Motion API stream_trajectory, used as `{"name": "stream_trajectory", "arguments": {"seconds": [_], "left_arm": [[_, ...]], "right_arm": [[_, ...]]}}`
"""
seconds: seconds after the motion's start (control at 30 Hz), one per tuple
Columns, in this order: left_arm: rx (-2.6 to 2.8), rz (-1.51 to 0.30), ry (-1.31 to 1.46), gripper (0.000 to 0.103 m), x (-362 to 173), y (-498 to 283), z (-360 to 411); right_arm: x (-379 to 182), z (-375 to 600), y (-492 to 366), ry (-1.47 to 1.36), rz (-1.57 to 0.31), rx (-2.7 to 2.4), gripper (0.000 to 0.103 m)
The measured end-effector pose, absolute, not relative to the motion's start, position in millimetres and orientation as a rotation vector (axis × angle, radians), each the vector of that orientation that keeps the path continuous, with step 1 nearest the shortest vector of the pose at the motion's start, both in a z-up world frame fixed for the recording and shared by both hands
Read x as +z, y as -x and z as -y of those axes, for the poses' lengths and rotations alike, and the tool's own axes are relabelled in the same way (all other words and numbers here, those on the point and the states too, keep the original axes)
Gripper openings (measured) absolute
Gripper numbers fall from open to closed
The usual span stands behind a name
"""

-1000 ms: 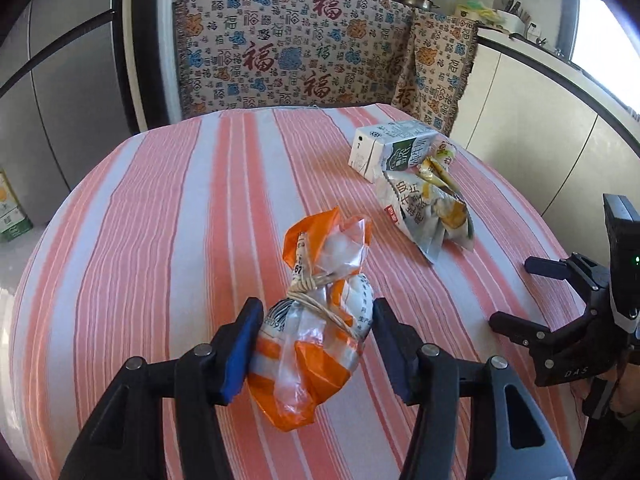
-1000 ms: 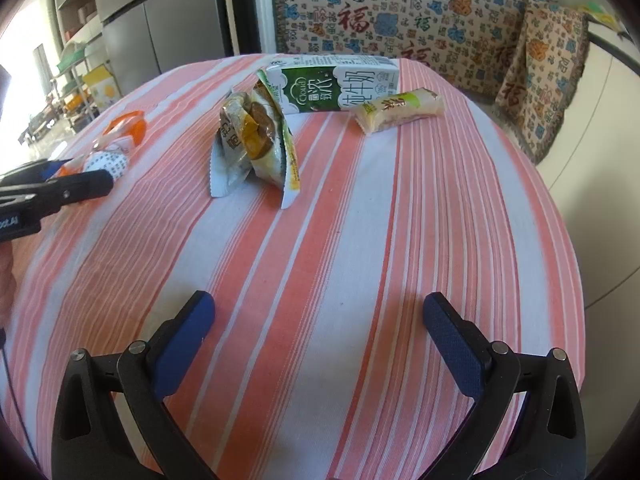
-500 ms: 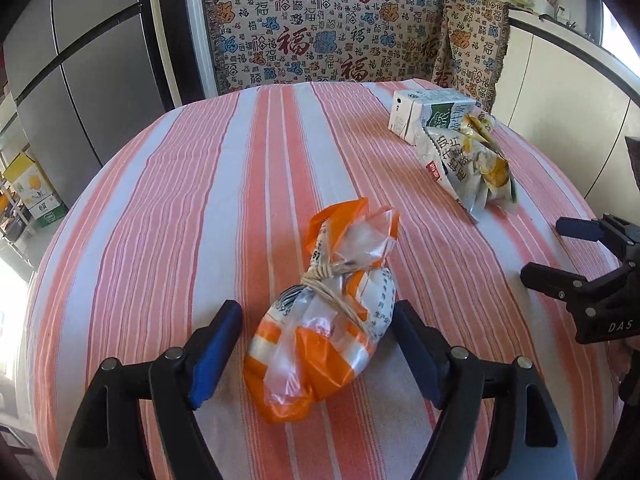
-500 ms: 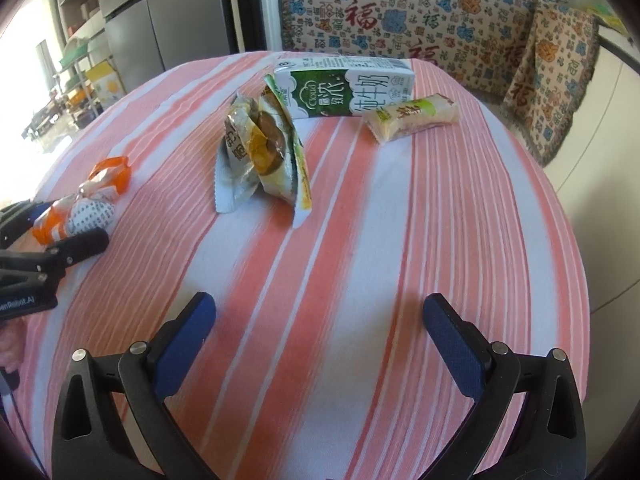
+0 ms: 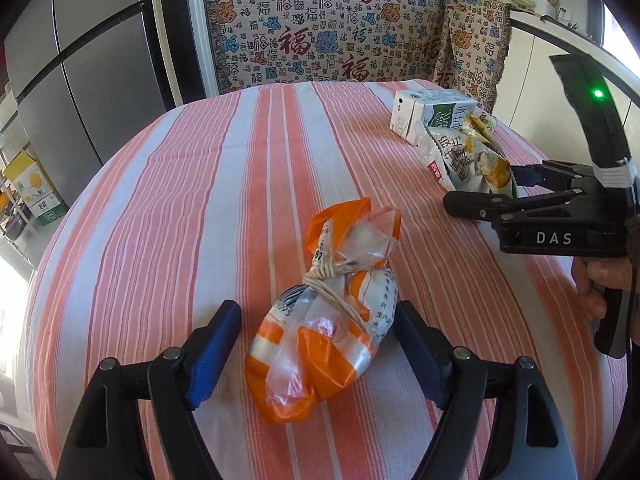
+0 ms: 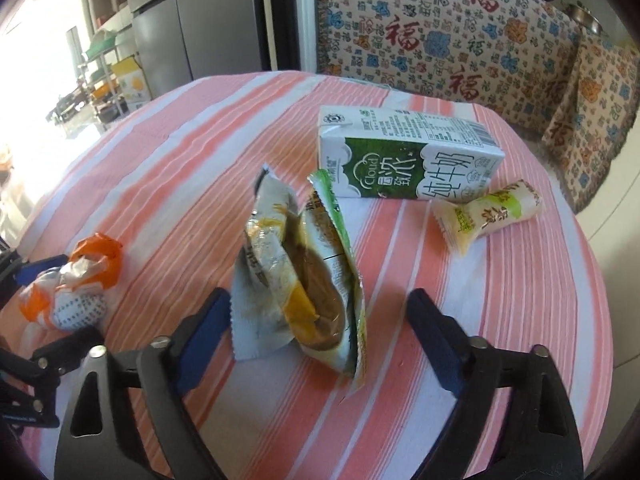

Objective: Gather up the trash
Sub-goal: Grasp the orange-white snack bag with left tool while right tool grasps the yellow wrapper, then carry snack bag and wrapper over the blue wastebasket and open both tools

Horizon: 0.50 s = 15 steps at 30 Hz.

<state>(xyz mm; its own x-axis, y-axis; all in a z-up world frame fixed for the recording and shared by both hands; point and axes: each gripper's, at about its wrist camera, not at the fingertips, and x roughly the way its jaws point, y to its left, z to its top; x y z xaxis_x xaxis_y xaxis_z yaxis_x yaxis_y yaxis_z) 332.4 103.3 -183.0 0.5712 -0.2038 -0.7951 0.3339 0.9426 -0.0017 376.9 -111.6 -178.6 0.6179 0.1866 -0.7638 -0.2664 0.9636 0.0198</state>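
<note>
An orange-and-clear plastic bag [image 5: 324, 320], tied with string, lies on the striped table [image 5: 200, 200]. My left gripper [image 5: 316, 312] stands open around it, and the left pad is clear of it. An opened snack wrapper [image 6: 296, 280] stands between the fingers of my right gripper [image 6: 319, 298], whose jaws are closing; the right pad is well off the wrapper. Behind the wrapper lie a green-and-white milk carton [image 6: 404, 160] and a small yellow-green packet [image 6: 488, 216]. The left wrist view shows the right gripper [image 5: 480, 188] at the wrapper [image 5: 464, 156], with the carton [image 5: 432, 116] beyond.
A bench draped in patterned cloth [image 5: 320, 40] stands behind the round table. A grey fridge [image 5: 80, 80] is at the far left and white cabinets [image 5: 532, 80] at the right. A person's hand [image 5: 592, 284] holds the right gripper's handle near the table's right edge.
The left gripper's jaws have spread off the tied bag, which stays on the table. The right gripper has moved forward to the snack wrapper and its jaws have narrowed around it.
</note>
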Motion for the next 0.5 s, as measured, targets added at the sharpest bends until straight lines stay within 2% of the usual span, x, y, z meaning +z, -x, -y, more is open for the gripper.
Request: {"name": "stream_trajectory", "arguments": {"seconds": [0.1, 0.13, 0.2, 0.3, 0.33, 0.37, 0.5], "left_arm": [[-0.322, -0.911, -0.146, 0.080, -183, -332, -104], [-0.327, -0.912, -0.142, 0.080, -182, -333, -105], [-0.327, -0.916, -0.148, 0.080, -181, -333, -105], [-0.327, -0.916, -0.127, 0.078, -177, -330, -112], [-0.335, -0.914, -0.108, 0.068, -175, -328, -115], [-0.339, -0.918, -0.089, 0.063, -173, -327, -117], [-0.343, -0.903, -0.053, 0.058, -166, -316, -120]], "right_arm": [[-168, 111, -366, 0.081, -0.802, 0.274, 0.072], [-164, 112, -367, 0.073, -0.799, 0.284, 0.051], [-161, 112, -367, 0.067, -0.831, 0.297, 0.023], [-156, 117, -359, 0.065, -0.852, 0.313, 0.021], [-153, 119, -356, 0.061, -0.856, 0.318, 0.021], [-149, 122, -350, 0.054, -0.859, 0.327, 0.021], [-138, 130, -321, 0.058, -0.865, 0.348, 0.021]]}}
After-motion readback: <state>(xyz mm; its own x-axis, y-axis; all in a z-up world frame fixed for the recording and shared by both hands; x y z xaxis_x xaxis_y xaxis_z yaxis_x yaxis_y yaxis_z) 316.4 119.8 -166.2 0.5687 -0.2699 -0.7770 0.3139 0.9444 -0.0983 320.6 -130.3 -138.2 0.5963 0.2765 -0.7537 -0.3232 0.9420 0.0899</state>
